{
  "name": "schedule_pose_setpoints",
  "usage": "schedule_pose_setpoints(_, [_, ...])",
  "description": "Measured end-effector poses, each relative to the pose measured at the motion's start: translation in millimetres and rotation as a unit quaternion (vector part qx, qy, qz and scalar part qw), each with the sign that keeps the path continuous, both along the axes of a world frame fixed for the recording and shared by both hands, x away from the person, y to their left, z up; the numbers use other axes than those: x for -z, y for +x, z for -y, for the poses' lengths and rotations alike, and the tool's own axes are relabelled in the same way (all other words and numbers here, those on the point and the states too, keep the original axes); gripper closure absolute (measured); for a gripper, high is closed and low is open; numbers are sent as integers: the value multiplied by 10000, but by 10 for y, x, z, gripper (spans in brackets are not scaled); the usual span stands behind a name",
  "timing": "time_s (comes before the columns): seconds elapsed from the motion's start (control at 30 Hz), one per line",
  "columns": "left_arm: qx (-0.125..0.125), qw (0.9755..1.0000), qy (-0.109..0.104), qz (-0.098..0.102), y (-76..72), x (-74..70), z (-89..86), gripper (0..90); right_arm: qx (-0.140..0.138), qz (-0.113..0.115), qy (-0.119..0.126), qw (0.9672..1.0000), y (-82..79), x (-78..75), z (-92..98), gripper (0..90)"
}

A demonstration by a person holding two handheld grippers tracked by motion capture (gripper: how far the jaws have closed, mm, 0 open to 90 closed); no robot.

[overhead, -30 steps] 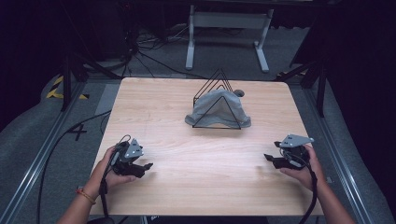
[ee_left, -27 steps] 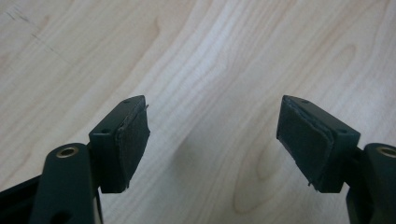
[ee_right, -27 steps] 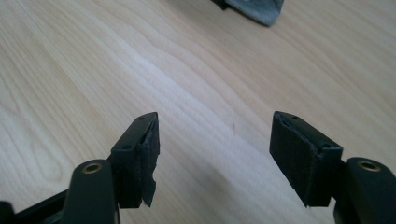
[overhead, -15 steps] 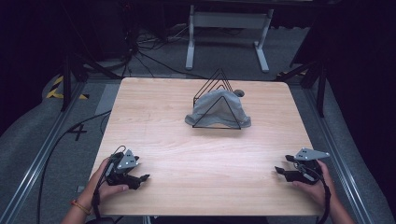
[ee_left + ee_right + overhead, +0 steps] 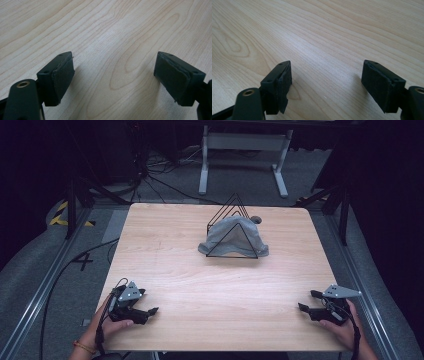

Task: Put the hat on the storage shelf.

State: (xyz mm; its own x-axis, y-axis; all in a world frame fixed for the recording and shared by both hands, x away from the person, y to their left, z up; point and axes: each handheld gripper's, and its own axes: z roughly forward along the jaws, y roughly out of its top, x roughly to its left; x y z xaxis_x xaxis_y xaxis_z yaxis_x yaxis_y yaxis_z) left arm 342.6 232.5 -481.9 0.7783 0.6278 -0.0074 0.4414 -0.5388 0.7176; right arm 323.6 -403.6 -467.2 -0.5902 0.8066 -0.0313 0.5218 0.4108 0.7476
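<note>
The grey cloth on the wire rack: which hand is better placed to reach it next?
Probably the right. The grey cloth lies right of the table's middle, so the right gripper seems slightly nearer than the left gripper; both stand open and empty.

Light wooden table [image 5: 200, 285] with rounded corners is sitting on a grey floor [image 5: 60, 285], grain running pretty much all over it. Toward the far middle a black wire rack [image 5: 231, 222] made of triangle frames is standing on the wood, and a grey cloth [image 5: 227, 237] is lying draped through it, its edges spilling onto the tabletop. Something small and grey is peeking out just behind the rack, can't tell what. The near half is showing plain wood.
</note>
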Motion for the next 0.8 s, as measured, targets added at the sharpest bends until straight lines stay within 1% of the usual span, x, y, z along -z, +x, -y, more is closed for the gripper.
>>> schedule_pose_setpoints(0.07, [-70, 10000, -20, -19, -5, 3, 1, 163, 12, -4, 3, 10000, 0, 0, 0, 248])
schedule_pose_setpoints(0.17, [-88, 10000, -20, -34, -4, 3, 2, 157, 38, -9, 8, 10000, 1, 1, 1, 242])
schedule_pose_setpoints(0.5, [-106, 9999, 0, -28, -1, 2, 0, 150, 185, -21, 11, 9998, 15, -1, 3, 233])
schedule_pose_setpoints(0.8, [-105, 9999, 4, -22, 2, 2, 0, 148, 190, -20, 4, 9998, 17, -1, 3, 234])
